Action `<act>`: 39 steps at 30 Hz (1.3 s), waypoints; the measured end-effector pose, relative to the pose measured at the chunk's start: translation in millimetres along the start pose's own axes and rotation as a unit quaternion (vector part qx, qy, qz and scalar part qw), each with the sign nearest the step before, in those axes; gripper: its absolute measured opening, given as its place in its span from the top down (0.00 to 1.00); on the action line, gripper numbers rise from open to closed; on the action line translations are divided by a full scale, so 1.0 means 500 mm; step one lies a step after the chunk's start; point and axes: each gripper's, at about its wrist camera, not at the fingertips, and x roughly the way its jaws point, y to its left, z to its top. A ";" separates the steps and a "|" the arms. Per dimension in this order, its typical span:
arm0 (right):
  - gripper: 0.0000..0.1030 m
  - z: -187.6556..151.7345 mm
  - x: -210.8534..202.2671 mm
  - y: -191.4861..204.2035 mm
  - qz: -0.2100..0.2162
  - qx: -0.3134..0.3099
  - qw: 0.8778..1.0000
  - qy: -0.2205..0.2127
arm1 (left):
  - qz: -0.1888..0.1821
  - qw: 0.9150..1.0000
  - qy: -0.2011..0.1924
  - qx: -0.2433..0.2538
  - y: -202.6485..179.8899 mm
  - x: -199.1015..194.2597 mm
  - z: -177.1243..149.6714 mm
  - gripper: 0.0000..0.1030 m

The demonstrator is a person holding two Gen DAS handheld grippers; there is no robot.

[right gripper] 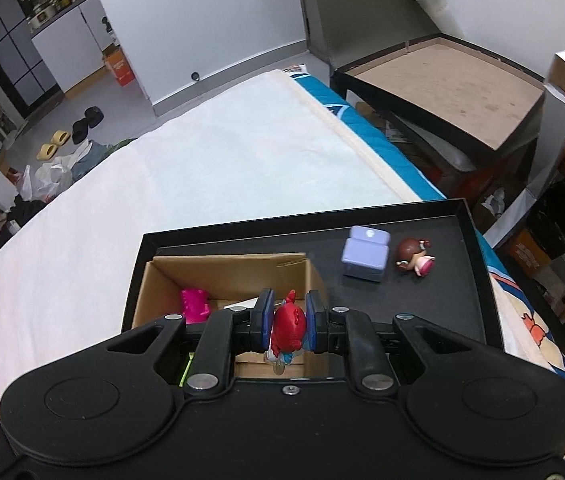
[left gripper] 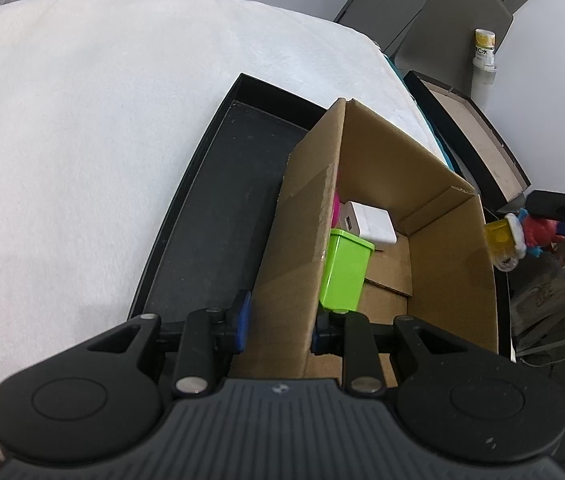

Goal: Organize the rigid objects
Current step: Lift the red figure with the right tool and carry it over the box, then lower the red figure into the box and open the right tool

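A brown cardboard box [left gripper: 434, 184] [right gripper: 226, 268] stands in a black tray [left gripper: 210, 184] [right gripper: 434, 304] on a white-covered bed. Inside it lie a green box [left gripper: 344, 268], a white charger block [left gripper: 370, 220] and a pink toy [right gripper: 193, 304]. My left gripper [left gripper: 278, 322] is shut on the box's near wall. My right gripper [right gripper: 288, 320] is shut on a red toy figure [right gripper: 289, 322] and holds it over the box; in the left wrist view that figure [left gripper: 522, 236] hangs by the box's right wall. A lilac block [right gripper: 364, 258] and a brown-haired doll [right gripper: 414, 258] lie in the tray.
A white blanket [left gripper: 102, 120] covers the bed around the tray. A low brown-topped table [right gripper: 454, 92] stands off the bed's right side. Slippers [right gripper: 70, 136] and bags lie on the floor beyond. Clutter fills the floor at the right.
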 end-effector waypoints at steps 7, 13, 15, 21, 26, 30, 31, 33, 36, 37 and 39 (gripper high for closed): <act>0.84 -0.013 0.031 0.038 -0.017 -0.024 1.000 0.006 | -0.004 1.000 0.000 -0.004 0.008 0.001 0.007 0.75; 0.84 -0.028 0.056 0.065 -0.034 -0.045 0.998 0.007 | -0.005 1.000 -0.002 -0.005 0.010 -0.001 0.007 0.75; 0.83 -0.030 0.066 0.074 -0.042 -0.052 0.998 0.008 | -0.005 1.000 -0.002 -0.004 0.010 -0.001 0.006 0.75; 0.83 -0.035 0.094 0.097 -0.064 -0.079 0.995 0.016 | -0.011 1.000 0.000 -0.007 0.012 -0.002 0.006 0.73; 0.83 -0.035 0.090 0.100 -0.060 -0.083 0.995 0.013 | -0.010 1.000 0.000 -0.007 0.014 -0.002 0.008 0.73; 0.82 -0.035 0.077 0.093 -0.056 -0.082 0.995 0.008 | -0.010 1.000 0.000 -0.006 0.015 -0.003 0.007 0.73; 0.81 -0.034 0.072 0.090 -0.054 -0.080 0.995 0.007 | -0.010 1.000 0.000 -0.006 0.015 -0.003 0.007 0.73; 0.78 -0.033 0.063 0.083 -0.048 -0.075 0.996 0.005 | -0.009 1.000 0.000 -0.005 0.014 -0.003 0.007 0.73; 0.69 -0.033 0.048 0.069 -0.039 -0.071 0.997 0.004 | -0.008 1.000 0.000 -0.003 0.012 -0.002 0.008 0.73; 0.65 -0.034 0.044 0.065 -0.036 -0.070 0.997 0.004 | -0.007 1.000 0.000 -0.003 0.011 -0.002 0.008 0.73; 0.59 -0.036 0.035 0.056 -0.030 -0.070 0.997 0.005 | -0.006 1.000 0.000 -0.003 0.010 -0.001 0.008 0.74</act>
